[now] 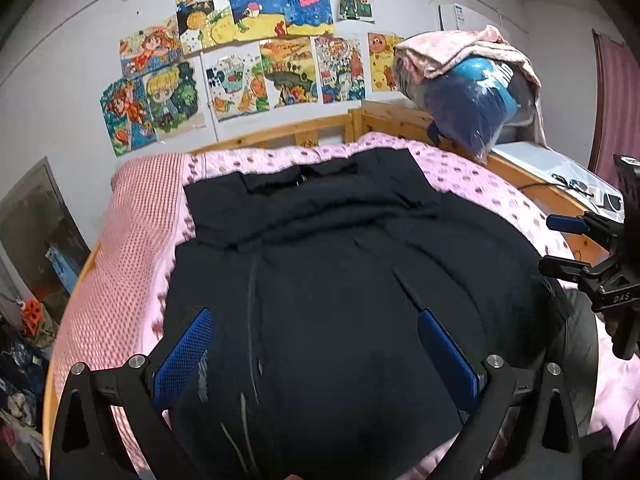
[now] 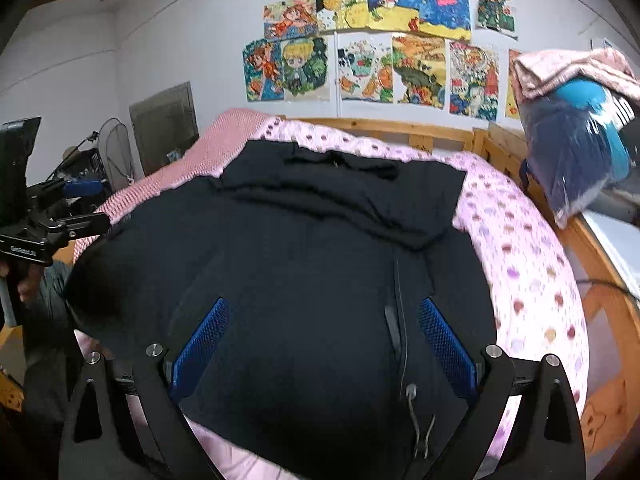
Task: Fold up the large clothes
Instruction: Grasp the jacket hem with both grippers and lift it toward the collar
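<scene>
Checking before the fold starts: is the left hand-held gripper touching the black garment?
Cannot tell. In the left wrist view the left hand-held gripper is open over the black garment, but neither view shows contact or a gap.

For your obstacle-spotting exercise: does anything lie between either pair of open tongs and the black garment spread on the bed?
Nothing visible does. The left tongs and right tongs both hang open directly over the large black fabric garment, with only bare cloth between their blue pads.
</scene>
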Motion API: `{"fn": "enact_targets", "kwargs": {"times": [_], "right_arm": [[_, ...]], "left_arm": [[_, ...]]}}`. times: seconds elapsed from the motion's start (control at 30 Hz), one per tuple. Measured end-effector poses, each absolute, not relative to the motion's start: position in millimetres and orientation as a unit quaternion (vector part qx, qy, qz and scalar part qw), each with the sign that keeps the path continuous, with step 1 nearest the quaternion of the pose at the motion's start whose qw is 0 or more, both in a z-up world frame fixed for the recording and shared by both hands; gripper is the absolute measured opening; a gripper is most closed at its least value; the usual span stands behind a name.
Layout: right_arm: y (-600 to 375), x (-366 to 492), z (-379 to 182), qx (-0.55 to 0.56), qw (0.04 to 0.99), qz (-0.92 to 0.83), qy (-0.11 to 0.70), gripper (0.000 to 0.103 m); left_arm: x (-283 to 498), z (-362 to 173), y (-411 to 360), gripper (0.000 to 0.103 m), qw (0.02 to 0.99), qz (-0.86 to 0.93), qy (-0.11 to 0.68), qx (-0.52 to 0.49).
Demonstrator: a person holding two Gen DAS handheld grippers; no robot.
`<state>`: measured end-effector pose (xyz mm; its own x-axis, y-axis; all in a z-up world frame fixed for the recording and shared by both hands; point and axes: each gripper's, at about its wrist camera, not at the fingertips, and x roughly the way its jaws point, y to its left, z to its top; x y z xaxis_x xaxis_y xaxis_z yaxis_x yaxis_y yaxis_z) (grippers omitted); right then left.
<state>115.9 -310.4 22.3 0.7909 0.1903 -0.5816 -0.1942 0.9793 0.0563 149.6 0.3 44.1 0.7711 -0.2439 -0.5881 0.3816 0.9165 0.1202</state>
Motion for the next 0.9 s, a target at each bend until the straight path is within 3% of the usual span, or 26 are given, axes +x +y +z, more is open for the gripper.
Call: {"fn": "enact_targets", "kwargs": {"times": [0.4, 0.9], "right_arm": [[-326.3, 78.9, -31.8, 0.015, 0.928, 0.079, 0.364, 0.094], [-284.9, 64.5, -71.1, -0.124, 0.892, 0.074, 0.429, 0.094]], "left_arm": [[101.0, -5.9, 9.2, 0.103, 0.929, -0.165, 0.309, 0.120], [87.4, -57.5, 13.7, 0.103, 0.915, -0.147, 0.360, 0.107]]}}
